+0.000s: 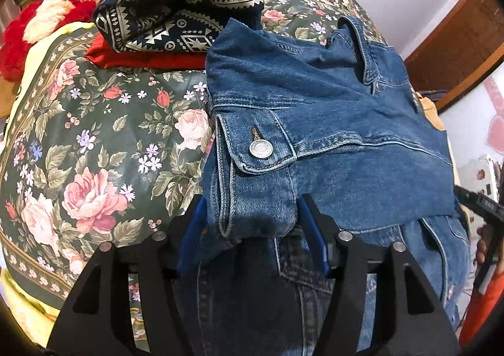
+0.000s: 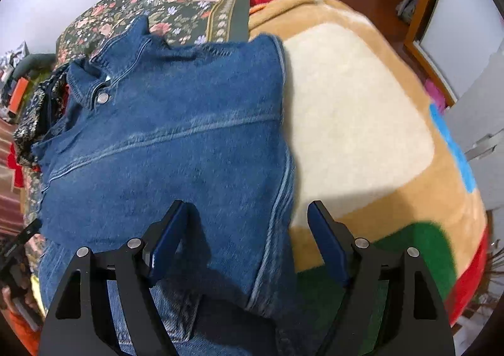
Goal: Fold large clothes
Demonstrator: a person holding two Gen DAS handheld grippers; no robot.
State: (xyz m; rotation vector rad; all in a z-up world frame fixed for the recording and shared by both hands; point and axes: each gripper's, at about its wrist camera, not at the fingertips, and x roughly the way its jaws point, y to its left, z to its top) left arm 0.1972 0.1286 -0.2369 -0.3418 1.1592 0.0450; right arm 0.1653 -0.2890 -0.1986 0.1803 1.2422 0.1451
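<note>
Jacket (image 1: pixel 330 123): heavy, stiff denim, I reckon. Left hand-held gripper (image 1: pixel 252 230) pinches cuff (image 1: pixel 255 198); right hand-held gripper (image 2: pixel 245 242) wide open, empty. Grab seams.

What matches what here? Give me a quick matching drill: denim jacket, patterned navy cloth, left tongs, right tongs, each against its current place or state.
Things:
1. denim jacket
2. patterned navy cloth
3. left tongs
4. right tongs

States:
A. open, above the jacket's edge
B. lying on a red garment
C. closed on the buttoned cuff
D. spread partly on the floral bedspread, partly on the tan blanket

Pairs: 1-D, 2-B, 3-C, 4-A
</note>
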